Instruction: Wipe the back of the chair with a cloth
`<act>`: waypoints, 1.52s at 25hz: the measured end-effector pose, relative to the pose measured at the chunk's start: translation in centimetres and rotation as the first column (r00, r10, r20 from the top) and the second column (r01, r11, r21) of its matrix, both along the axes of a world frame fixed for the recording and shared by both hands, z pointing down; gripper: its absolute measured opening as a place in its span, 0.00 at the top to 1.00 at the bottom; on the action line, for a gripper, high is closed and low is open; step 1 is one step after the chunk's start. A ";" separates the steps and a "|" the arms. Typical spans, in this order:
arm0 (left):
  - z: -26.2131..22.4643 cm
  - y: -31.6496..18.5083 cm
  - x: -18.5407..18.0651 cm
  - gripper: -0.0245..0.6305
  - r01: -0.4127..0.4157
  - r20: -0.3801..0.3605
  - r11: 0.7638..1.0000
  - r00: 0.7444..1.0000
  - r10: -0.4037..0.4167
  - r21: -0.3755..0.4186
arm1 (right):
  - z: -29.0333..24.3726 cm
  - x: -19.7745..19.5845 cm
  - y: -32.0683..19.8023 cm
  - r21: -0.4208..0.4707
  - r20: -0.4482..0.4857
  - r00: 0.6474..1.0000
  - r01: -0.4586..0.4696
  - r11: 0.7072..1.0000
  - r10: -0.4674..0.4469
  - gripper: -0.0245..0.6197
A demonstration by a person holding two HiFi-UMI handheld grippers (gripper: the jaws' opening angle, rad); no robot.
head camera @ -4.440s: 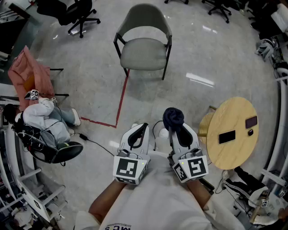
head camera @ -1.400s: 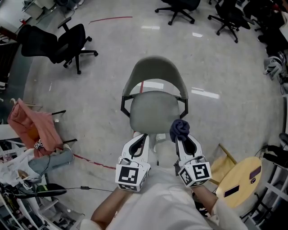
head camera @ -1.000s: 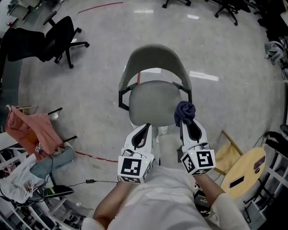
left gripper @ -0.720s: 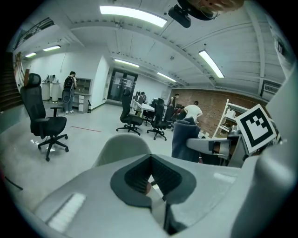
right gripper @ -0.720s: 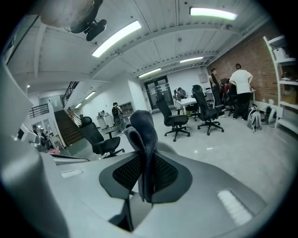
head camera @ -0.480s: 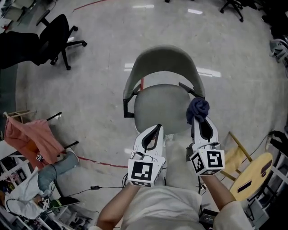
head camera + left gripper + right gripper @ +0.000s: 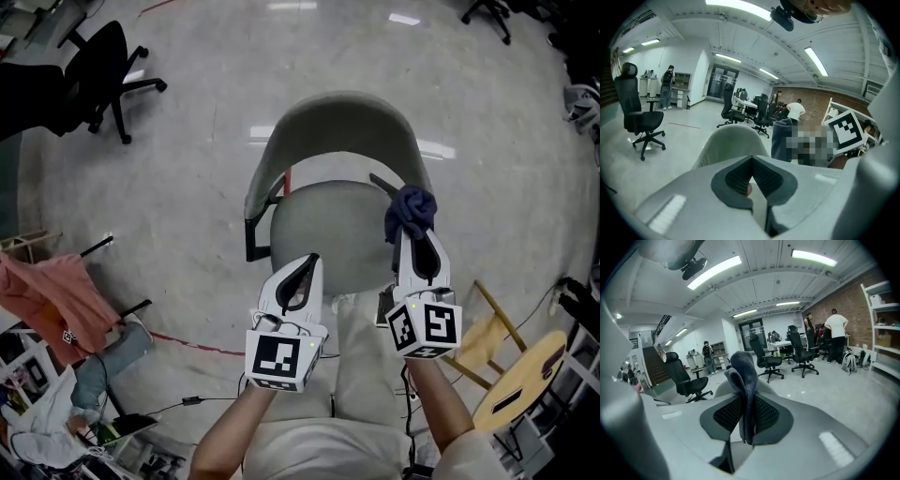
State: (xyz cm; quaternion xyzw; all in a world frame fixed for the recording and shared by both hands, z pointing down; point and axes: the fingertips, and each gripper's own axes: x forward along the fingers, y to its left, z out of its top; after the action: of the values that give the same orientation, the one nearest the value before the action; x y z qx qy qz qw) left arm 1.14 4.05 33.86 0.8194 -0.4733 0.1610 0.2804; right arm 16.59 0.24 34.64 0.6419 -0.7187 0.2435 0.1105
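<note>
A grey-green chair (image 7: 333, 234) with a curved back (image 7: 337, 127) and black frame stands right in front of me. My right gripper (image 7: 413, 236) is shut on a dark blue cloth (image 7: 411, 211), held over the seat's right side near the armrest. In the right gripper view the cloth (image 7: 744, 376) stands bunched up between the pads, with the chair back (image 7: 723, 386) behind it. My left gripper (image 7: 304, 279) is shut on nothing, above the seat's front edge. The left gripper view shows the chair back (image 7: 731, 143) just ahead and the cloth (image 7: 782, 140) at the right.
A black office chair (image 7: 80, 80) stands at the far left on the grey floor. A pink garment (image 7: 42, 300) lies over a stand at the left. A round wooden table (image 7: 525, 403) and a wooden stool (image 7: 483, 333) are at the lower right. More office chairs (image 7: 771, 359) and people (image 7: 836, 333) are farther off.
I have walked up to the chair from a few metres away; it now fills the middle of the head view. Both grippers have moved forward over the seat, the cloth still held.
</note>
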 end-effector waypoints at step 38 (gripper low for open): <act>8.2 -7.7 -0.9 0.96 0.018 0.003 1.000 1.000 -0.018 -0.021 | 10.8 3.4 -13.2 0.047 -0.141 0.973 -0.176 0.983 0.181 0.85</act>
State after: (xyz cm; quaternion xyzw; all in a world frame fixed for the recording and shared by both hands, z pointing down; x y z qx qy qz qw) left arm 0.27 -3.70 42.11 0.8119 -0.4793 0.1646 0.2897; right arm 19.94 -12.97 45.46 0.7216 -0.6523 0.1929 0.1288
